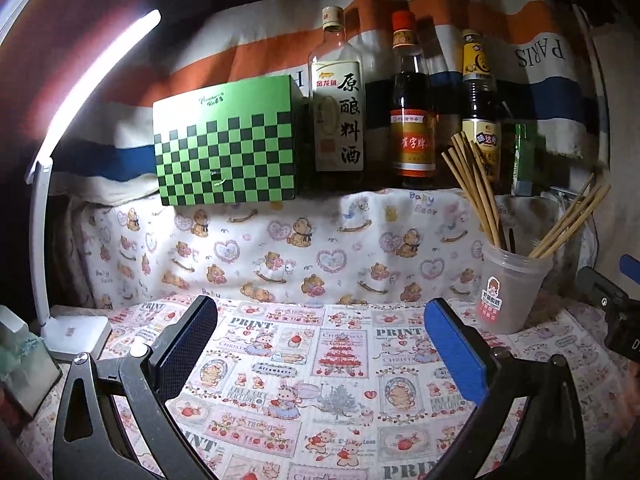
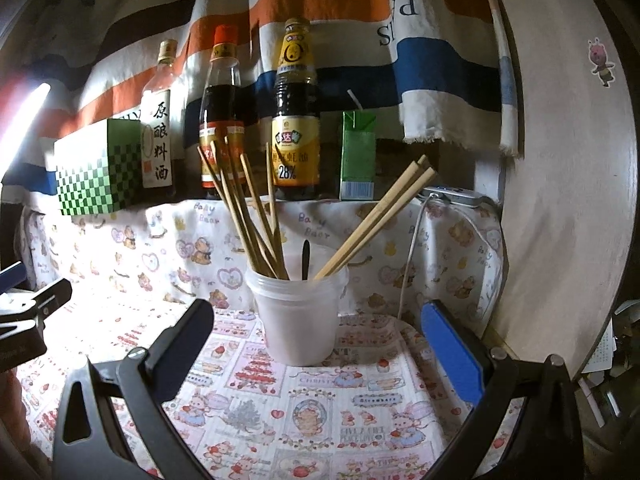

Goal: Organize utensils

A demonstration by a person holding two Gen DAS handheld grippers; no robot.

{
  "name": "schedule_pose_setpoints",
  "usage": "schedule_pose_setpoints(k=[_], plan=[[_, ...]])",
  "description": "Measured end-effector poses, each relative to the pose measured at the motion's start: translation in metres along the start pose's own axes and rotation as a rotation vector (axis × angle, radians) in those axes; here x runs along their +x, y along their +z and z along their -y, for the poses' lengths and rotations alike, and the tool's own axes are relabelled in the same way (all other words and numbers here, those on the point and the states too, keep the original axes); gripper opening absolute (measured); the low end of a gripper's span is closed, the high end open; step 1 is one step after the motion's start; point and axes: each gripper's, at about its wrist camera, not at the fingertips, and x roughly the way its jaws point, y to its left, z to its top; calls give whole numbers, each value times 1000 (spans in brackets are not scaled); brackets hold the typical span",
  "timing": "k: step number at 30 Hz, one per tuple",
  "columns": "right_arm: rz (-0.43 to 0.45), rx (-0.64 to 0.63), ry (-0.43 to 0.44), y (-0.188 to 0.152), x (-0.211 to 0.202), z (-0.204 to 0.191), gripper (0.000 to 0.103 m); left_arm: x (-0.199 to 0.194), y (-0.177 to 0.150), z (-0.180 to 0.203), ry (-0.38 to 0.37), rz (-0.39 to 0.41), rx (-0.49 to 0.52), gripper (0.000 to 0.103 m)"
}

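The right claw (image 2: 316, 344) is hovering spread wide and holding nothing, its two fingers framing the translucent plastic cup (image 2: 298, 320) that is standing on the patterned cloth of the bench (image 2: 280, 420). The left claw (image 1: 320, 340) is likewise gaping open and empty, pointing at bare cloth, with the cup (image 1: 512, 292) off to its right.

The utensils are already sitting in that cup: one bunch of wooden chopsticks (image 2: 248, 220) is leaning left, another bunch (image 2: 380, 216) is leaning right, and a dark slim handle (image 2: 306, 258), possibly a spoon, is standing between them.

The chopsticks are looking light, stiff and smooth, so a single stick is likely to roll or swivel between the pads. Pinching one along its upper shaft, clear of the neighbours, and crosswise to its length, would probably hold best. The cup is looking thin-walled and light, and the leaning sticks are making it top-heavy; a tug on any stick may tip it, so steadying its wall with the other claw seems wise. Squeezing the cup hard may flex it.
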Motion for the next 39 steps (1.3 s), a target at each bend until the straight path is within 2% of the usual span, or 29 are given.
schedule_pose_setpoints(k=[10,39], plan=[[-13,4,12,-1,2,1,103,-2,-1,4,-26,-2,19,103],[-20,5,8,-1,3,0,103,0,-1,4,-20,-8,18,103]])
